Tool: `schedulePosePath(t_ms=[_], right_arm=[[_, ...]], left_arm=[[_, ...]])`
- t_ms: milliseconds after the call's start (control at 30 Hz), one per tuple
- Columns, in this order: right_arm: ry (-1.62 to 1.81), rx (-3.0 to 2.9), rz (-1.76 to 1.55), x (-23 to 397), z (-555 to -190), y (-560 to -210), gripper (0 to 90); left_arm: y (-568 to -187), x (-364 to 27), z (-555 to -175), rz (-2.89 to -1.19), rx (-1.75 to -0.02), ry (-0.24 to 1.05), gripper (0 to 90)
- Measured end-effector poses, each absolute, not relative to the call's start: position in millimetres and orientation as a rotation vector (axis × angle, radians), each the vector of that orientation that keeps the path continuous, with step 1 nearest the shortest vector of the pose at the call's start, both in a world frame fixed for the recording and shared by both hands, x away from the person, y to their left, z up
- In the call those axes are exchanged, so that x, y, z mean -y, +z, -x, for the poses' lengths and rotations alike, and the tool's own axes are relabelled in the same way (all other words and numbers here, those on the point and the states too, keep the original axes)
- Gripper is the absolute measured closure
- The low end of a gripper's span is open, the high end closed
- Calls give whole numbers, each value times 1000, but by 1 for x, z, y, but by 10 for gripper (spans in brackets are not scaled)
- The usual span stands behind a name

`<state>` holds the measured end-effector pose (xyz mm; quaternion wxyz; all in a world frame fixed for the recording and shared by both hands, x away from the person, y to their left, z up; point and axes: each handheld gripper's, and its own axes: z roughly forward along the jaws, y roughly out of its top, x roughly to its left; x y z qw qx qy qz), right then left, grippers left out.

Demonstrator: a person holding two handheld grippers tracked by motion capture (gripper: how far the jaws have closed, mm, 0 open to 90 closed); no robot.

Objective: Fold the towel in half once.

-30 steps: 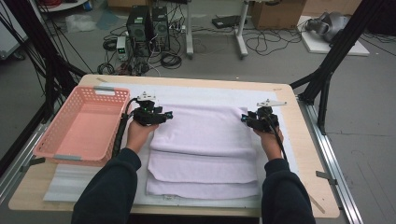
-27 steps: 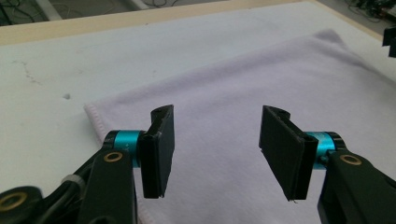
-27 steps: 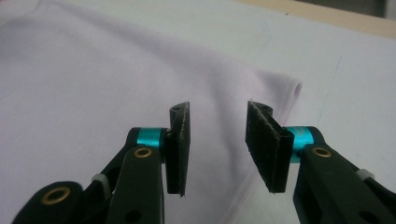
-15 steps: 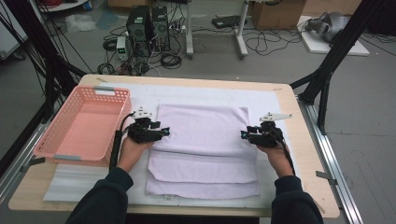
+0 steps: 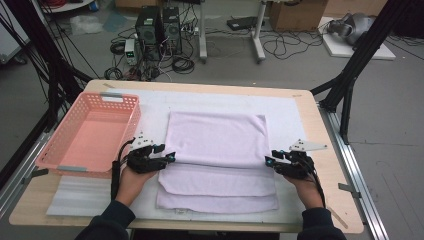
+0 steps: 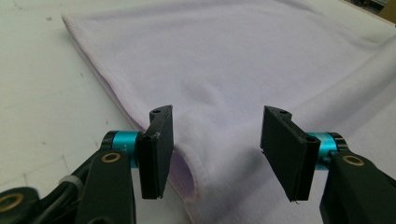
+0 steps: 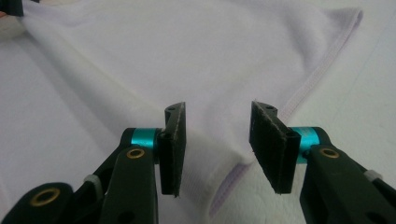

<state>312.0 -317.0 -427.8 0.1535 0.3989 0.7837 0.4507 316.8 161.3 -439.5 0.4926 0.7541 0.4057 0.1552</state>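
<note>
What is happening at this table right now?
A person is folding a pale lilac terry towel on the white mat with two hand-held grippers. The left gripper sits at the towel's left edge and the right gripper at its right edge, both by the fold line. In the gripper views, both sets of jaws stand open around the folded edge, not pressing it; the right jaws have just been opening. A pink plastic basket waits at left.

Dark sleeves; black tool (image 5: 169,159), teal collars, brass screws, grey plate.
</note>
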Motion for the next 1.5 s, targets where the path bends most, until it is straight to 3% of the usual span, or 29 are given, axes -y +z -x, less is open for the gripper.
schedulePosePath(t_ms=[767, 1100, 1267, 1500], right_arm=[[1231, -2273, -1108, 306, -227, -434, 545], [1189, -2268, -1112, 310, -214, -434, 544], [1196, -2255, -1133, 315, -211, -433, 544], [1194, -2262, -1125, 315, -212, -434, 543]], left_arm=[[-452, -176, -235, -1881, -1003, 332, 470], [-452, -164, -223, -2009, -941, 465, 696], [-449, -160, -221, -2033, -891, 539, 725], [-448, -159, -219, -2018, -860, 523, 865]])
